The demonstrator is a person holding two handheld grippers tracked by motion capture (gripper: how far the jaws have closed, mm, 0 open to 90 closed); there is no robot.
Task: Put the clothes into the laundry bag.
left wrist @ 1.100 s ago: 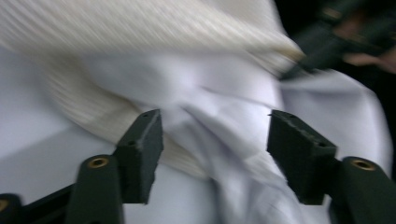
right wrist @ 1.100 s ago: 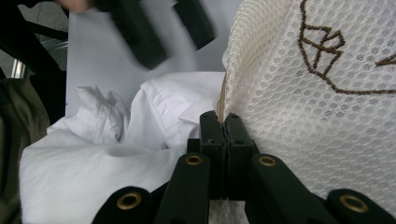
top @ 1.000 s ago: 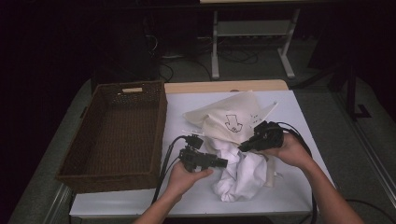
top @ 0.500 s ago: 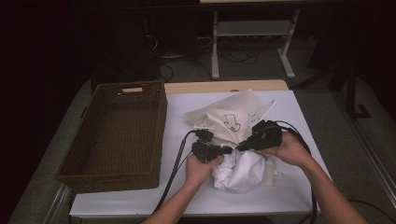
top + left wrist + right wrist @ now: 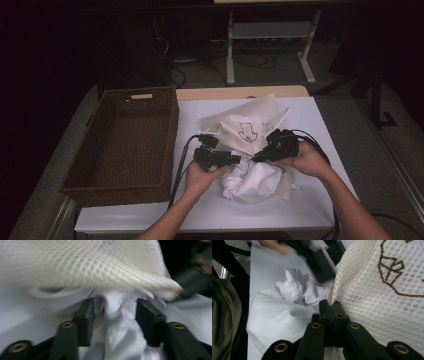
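Note:
A cream mesh laundry bag [image 5: 245, 125] with a brown print lies mid-table, and a crumpled white garment [image 5: 252, 182] sits at its near edge. My right gripper [image 5: 256, 159] is shut on the bag's edge; in the right gripper view the jaws [image 5: 331, 303] pinch the mesh bag [image 5: 374, 290] beside the white garment [image 5: 277, 312]. My left gripper [image 5: 235, 160] reaches the garment from the left. Its jaws [image 5: 114, 301] have just been opening; a fold of white garment [image 5: 117, 340] stands loose between them, under the mesh bag [image 5: 87, 262].
A large brown wicker basket [image 5: 172, 130] stands on the left of the white table top [image 5: 325, 130] with nothing in it. Black cables trail from both grippers toward the near edge. Behind the table stands a white metal frame [image 5: 270, 30] on the floor.
The left hand moved up and right to the garment, closed on it, then opened its jaws again. The garment is bunched tighter against the bag. The right hand kept still.

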